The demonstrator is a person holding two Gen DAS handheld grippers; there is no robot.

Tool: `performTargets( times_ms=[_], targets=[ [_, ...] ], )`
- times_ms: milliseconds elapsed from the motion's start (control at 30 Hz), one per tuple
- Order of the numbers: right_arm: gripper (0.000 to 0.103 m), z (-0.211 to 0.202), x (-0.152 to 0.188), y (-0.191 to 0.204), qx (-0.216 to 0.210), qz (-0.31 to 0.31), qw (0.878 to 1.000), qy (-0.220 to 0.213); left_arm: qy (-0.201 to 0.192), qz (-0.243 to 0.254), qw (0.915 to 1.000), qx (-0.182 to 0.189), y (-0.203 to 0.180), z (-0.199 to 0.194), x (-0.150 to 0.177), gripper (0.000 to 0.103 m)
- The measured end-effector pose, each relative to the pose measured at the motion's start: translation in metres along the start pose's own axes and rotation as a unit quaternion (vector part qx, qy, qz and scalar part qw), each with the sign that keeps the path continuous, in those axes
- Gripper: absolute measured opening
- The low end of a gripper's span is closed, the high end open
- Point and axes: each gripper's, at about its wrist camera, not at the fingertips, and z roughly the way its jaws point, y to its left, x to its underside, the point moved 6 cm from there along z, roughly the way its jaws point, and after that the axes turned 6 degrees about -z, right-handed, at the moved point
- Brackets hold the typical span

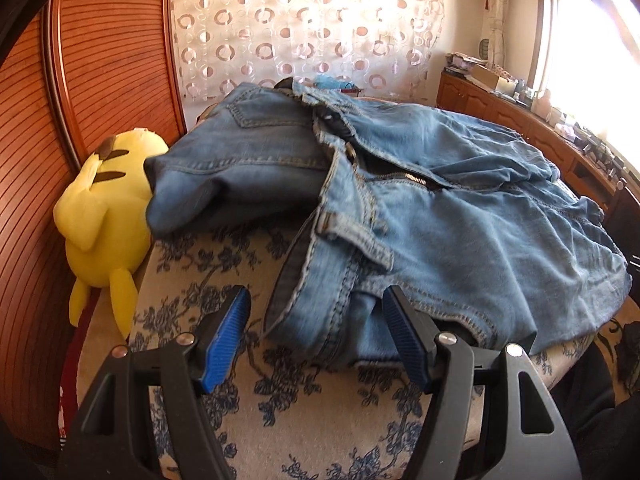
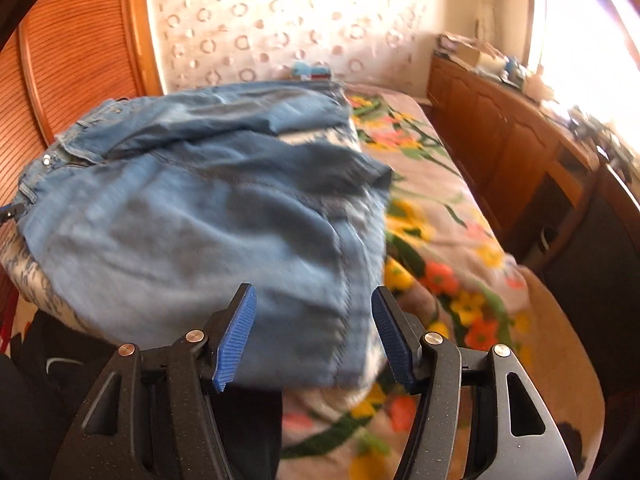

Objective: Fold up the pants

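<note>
Light blue jeans (image 1: 400, 200) lie crumpled on the bed, with the zipper open and the waistband toward me in the left wrist view. My left gripper (image 1: 316, 336) is open just above the cover, and the near edge of the waistband reaches in between its blue pads (image 1: 224, 344) without being pinched. In the right wrist view, which is motion-blurred, the jeans (image 2: 200, 208) spread over the bed's left part. My right gripper (image 2: 314, 332) is open over their near hem, its pads apart and gripping nothing.
A yellow plush toy (image 1: 108, 208) lies left of the jeans against a slatted wooden panel (image 1: 100, 60). The bed has a blue-flowered cover (image 1: 280, 420) and a bright floral spread (image 2: 440, 240). A cluttered wooden cabinet (image 2: 500, 140) runs along the right under a sunlit window.
</note>
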Motion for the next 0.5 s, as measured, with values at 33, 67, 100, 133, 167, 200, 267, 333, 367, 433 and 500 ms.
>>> performTargets(
  times_ms=[33, 67, 100, 133, 167, 200, 267, 333, 367, 433, 500],
  targets=[
    [0.061, -0.001, 0.005, -0.003, 0.000, 0.002, 1.000, 0.004, 0.002, -0.001, 1.0000, 0.000, 0.001, 0.001, 0.002, 0.068],
    [0.061, -0.002, 0.009, -0.004, 0.001, 0.002, 1.000, 0.007, 0.004, -0.001, 1.0000, 0.001, 0.001, 0.002, 0.004, 0.068],
    [0.061, -0.002, 0.011, -0.005, 0.001, 0.003, 1.000, 0.009, 0.007, -0.001, 1.0000, 0.002, 0.000, 0.003, 0.007, 0.068],
    [0.061, -0.003, 0.014, -0.006, -0.001, 0.007, 1.000, 0.011, 0.009, 0.000, 1.0000, 0.002, 0.000, 0.005, 0.009, 0.068],
    [0.061, -0.003, 0.017, -0.007, -0.004, 0.009, 1.000, 0.014, 0.011, 0.000, 0.9999, 0.002, -0.001, 0.005, 0.011, 0.068],
    [0.061, -0.003, 0.019, -0.005, -0.006, 0.010, 1.000, 0.017, 0.012, 0.000, 0.9999, 0.002, -0.001, 0.006, 0.013, 0.068],
    [0.061, -0.002, 0.025, -0.003, -0.010, 0.007, 1.000, 0.024, 0.012, -0.004, 0.9999, 0.005, -0.001, 0.006, 0.013, 0.068],
    [0.061, -0.003, 0.028, -0.002, -0.014, 0.010, 1.000, 0.026, 0.012, -0.008, 0.9998, 0.011, -0.001, 0.006, 0.013, 0.065],
    [0.061, -0.002, 0.028, -0.002, -0.017, 0.013, 0.999, 0.026, 0.012, -0.010, 0.9998, 0.010, 0.000, 0.007, 0.013, 0.064],
    [0.061, -0.002, 0.029, -0.002, -0.021, 0.020, 0.999, 0.025, 0.012, -0.011, 0.9998, 0.009, 0.001, 0.007, 0.012, 0.062],
    [0.061, -0.002, 0.029, -0.002, -0.026, 0.023, 0.999, 0.024, 0.012, -0.011, 0.9998, 0.010, 0.001, 0.008, 0.011, 0.062]
  ],
)
